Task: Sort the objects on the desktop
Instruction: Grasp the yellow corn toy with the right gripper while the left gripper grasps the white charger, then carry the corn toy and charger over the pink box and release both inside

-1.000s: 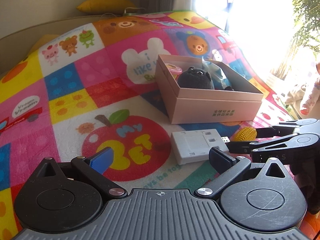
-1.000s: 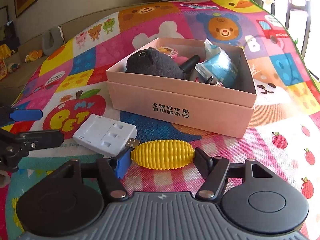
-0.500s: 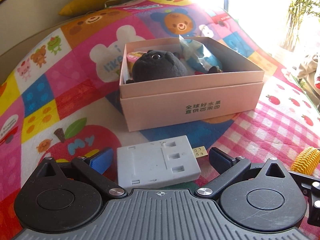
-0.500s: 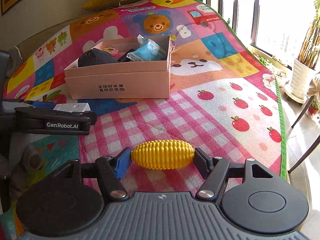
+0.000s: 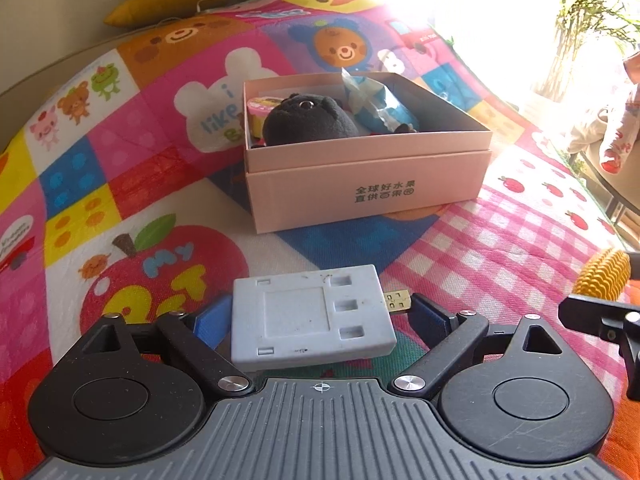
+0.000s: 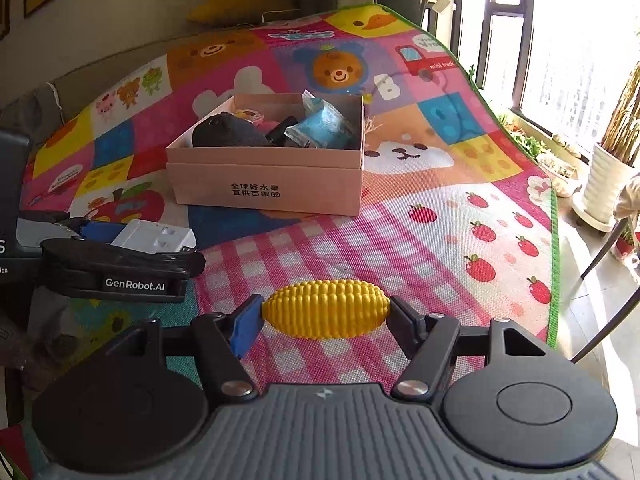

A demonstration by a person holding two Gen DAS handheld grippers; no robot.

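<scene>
My left gripper (image 5: 316, 316) is shut on a flat grey-white adapter block (image 5: 310, 316) with a gold USB plug, held above the mat. It also shows in the right wrist view (image 6: 154, 236). My right gripper (image 6: 324, 316) is shut on a yellow toy corn cob (image 6: 326, 314), lifted off the mat; the cob also shows at the right edge of the left wrist view (image 5: 602, 274). Ahead stands the open pink cardboard box (image 5: 368, 188) (image 6: 264, 184) holding a black plush toy (image 5: 308, 122), a blue packet (image 5: 380, 110) and a small pink cup (image 5: 260, 106).
Everything sits on a colourful children's play mat (image 6: 440, 240). A yellow cushion (image 5: 160, 0) lies beyond its far edge. At right are a window, a white plant pot (image 6: 604, 184) and a chair leg (image 6: 608, 320) past the mat's green border.
Both grippers have risen and pulled back from the box. The left one closed on the adapter block and lifted it. The right one carries the corn cob higher and further right.
</scene>
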